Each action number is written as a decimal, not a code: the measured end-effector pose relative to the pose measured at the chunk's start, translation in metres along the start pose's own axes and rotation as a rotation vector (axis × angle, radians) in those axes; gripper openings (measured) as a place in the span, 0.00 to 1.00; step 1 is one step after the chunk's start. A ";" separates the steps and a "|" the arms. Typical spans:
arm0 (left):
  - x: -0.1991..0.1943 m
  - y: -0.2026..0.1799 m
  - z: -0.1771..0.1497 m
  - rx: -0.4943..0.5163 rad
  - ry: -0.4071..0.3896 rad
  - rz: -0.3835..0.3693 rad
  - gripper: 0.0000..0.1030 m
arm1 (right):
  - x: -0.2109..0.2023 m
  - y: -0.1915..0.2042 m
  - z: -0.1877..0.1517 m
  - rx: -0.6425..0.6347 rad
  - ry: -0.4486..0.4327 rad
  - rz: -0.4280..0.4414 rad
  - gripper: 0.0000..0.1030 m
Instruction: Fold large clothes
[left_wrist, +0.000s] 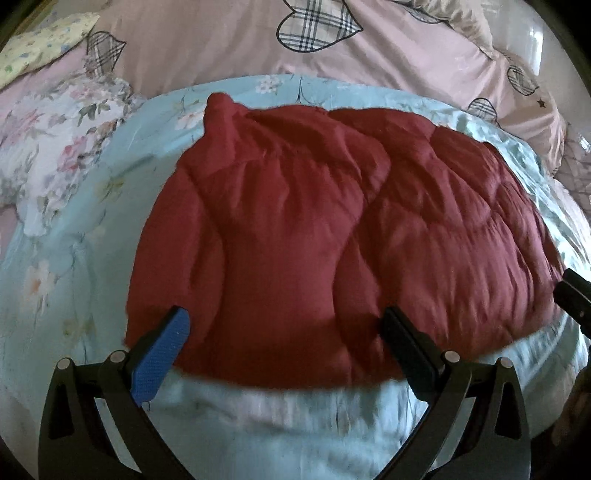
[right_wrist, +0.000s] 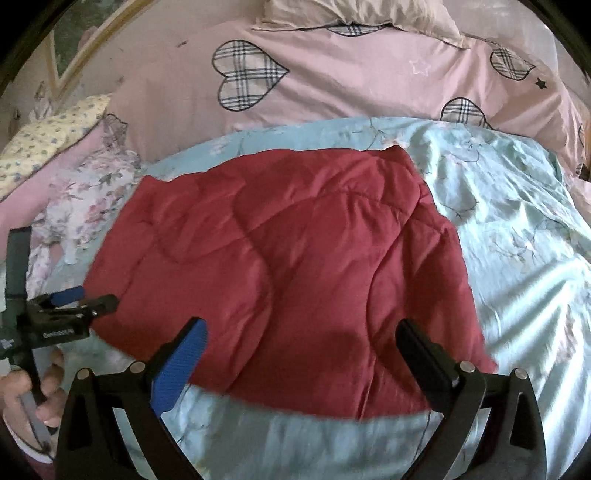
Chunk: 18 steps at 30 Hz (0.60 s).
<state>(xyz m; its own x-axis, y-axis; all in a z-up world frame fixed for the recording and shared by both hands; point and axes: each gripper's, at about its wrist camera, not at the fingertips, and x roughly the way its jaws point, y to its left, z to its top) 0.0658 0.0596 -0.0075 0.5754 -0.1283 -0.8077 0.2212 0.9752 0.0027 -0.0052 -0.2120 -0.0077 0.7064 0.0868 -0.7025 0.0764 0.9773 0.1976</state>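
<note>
A dark red quilted padded garment (left_wrist: 314, 236) lies folded on a light blue floral sheet (left_wrist: 66, 280); it also shows in the right wrist view (right_wrist: 288, 273). My left gripper (left_wrist: 284, 325) is open and empty, its jaws wide apart over the garment's near edge. My right gripper (right_wrist: 301, 332) is open and empty over the near edge further right. The left gripper (right_wrist: 86, 299) shows in the right wrist view at the garment's left edge, held by a hand. A black part of the right gripper (left_wrist: 572, 295) shows at the left view's right edge.
A pink duvet with plaid hearts (right_wrist: 332, 81) lies behind the sheet. A white floral cloth (left_wrist: 55, 155) and a yellow floral pillow (right_wrist: 48, 140) lie at the left. A beige pillow (right_wrist: 362, 14) lies at the far side. The blue sheet (right_wrist: 517, 236) extends right of the garment.
</note>
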 end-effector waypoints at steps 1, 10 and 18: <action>-0.003 0.001 -0.007 -0.005 0.009 0.000 1.00 | -0.005 0.002 -0.007 0.006 0.007 0.002 0.99; -0.025 -0.001 -0.038 0.009 0.051 0.025 1.00 | -0.013 0.020 -0.041 -0.009 0.122 0.015 0.99; -0.043 -0.012 -0.040 0.075 0.061 0.077 1.00 | -0.032 0.039 -0.043 -0.046 0.136 0.015 0.99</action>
<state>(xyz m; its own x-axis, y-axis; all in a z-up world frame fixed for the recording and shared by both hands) 0.0070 0.0606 0.0042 0.5442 -0.0402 -0.8380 0.2380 0.9652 0.1082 -0.0551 -0.1685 -0.0072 0.6049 0.1241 -0.7866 0.0316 0.9833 0.1794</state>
